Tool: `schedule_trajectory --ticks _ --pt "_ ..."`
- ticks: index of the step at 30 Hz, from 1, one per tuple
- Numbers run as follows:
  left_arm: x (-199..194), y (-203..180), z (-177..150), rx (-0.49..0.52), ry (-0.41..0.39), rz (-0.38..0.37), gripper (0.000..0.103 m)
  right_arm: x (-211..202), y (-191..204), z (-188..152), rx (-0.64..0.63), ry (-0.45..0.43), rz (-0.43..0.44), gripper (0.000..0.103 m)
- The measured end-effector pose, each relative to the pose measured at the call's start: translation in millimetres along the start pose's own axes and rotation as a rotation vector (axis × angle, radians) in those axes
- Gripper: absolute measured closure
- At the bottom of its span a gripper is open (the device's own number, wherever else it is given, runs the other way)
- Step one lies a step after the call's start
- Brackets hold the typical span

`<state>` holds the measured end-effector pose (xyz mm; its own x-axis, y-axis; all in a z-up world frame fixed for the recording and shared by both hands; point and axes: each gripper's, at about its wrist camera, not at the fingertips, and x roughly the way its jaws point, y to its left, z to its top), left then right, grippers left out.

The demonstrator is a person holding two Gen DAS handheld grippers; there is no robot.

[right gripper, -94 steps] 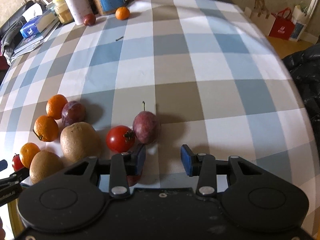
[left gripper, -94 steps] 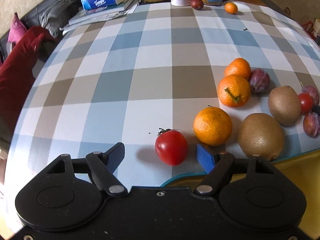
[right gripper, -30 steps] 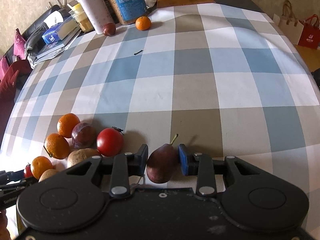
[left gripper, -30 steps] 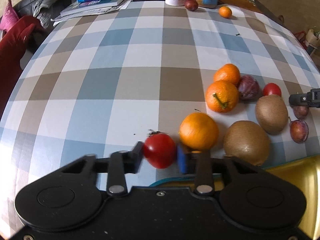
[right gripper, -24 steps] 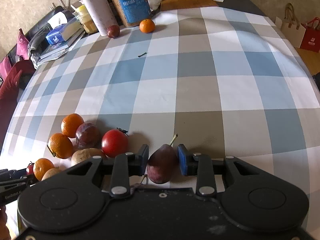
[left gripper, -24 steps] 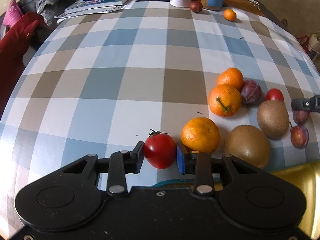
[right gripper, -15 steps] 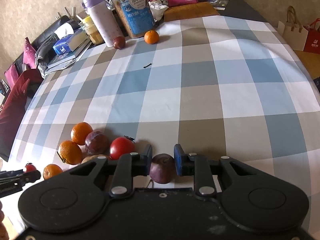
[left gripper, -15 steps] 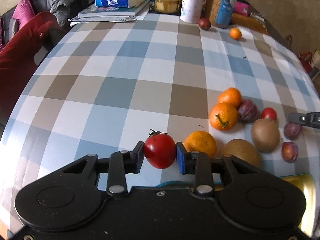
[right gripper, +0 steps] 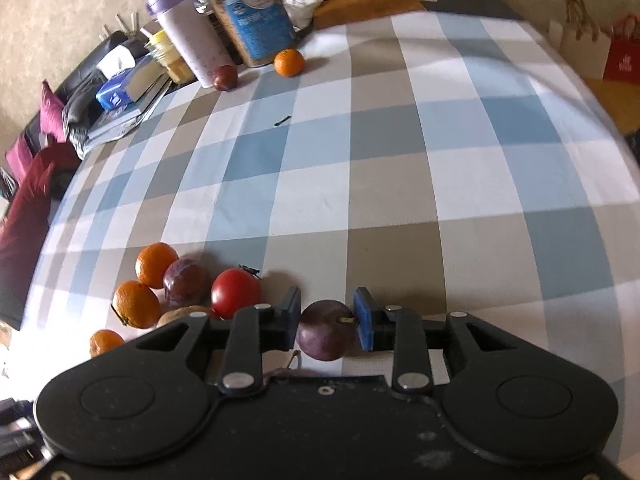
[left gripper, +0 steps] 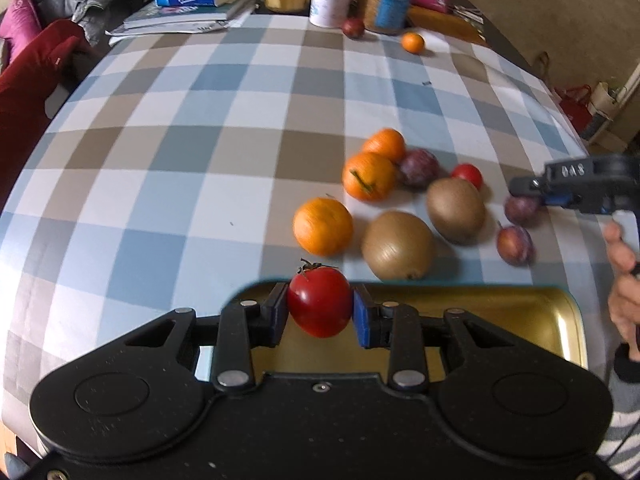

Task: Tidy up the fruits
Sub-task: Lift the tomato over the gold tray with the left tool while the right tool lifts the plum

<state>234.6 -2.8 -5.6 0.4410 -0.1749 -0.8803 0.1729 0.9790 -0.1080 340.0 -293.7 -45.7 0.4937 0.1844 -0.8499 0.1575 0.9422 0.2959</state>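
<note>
left tongs: clamped on the tomato, both blue pads pressed against its sides, stem end up

tomato: off the table and hanging over the far edge of the gold tray (tray has nothing lying in the part I can see)

right tongs: jaws are opening, with a dark plum between them; the right pad sits at its stem end, and I honestly can't tell if the left pad is touching

plum: down low at the near edge of the checked cloth, just right of the fruit pile

fruit pile: three oranges, two kiwis, another plum and a second small tomato, all bunched close on the cloth just beyond the tray

loose plum: one more sits on its own, right of the kiwis

my right hand: visible at the edge of the left camera, gripping the handle

far end of table: an orange and a plum beside a tall tumbler and a blue-label jar, well apart from everything else
</note>
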Motion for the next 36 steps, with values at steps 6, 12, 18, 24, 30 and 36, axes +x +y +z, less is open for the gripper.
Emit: schedule_trajectory --ticks 6,12,18,24,30,36 --pt "-4.8 -7.4 -14.1 -0.004 0.009 -0.013 0.061 1.4 -1.1 0.0 0.006 0.015 0.015 0.069" --pt "-8.0 -10.7 -25.2 -0.011 0.006 -0.007 0.061 3.7 8.3 -2.9 -0.067 0.027 0.01 0.068" --pt "-11.5 -14.0 -32.5 -0.003 -0.011 0.009 0.061 12.4 17.0 -6.3 -0.145 0.058 0.0 0.068" --pt "-15.3 -12.9 -37.1 -0.005 -0.037 0.018 0.061 9.6 15.7 -11.0 -0.122 0.047 -0.025 0.071" --pt "-16.8 -14.3 -41.9 -0.002 -0.059 0.025 0.061 0.9 14.4 -14.2 -0.089 0.037 -0.069 0.072" --pt "-17.9 -11.9 -47.5 -0.008 -0.06 0.017 0.061 -29.6 14.7 -11.6 -0.043 -0.028 -0.072 0.08"
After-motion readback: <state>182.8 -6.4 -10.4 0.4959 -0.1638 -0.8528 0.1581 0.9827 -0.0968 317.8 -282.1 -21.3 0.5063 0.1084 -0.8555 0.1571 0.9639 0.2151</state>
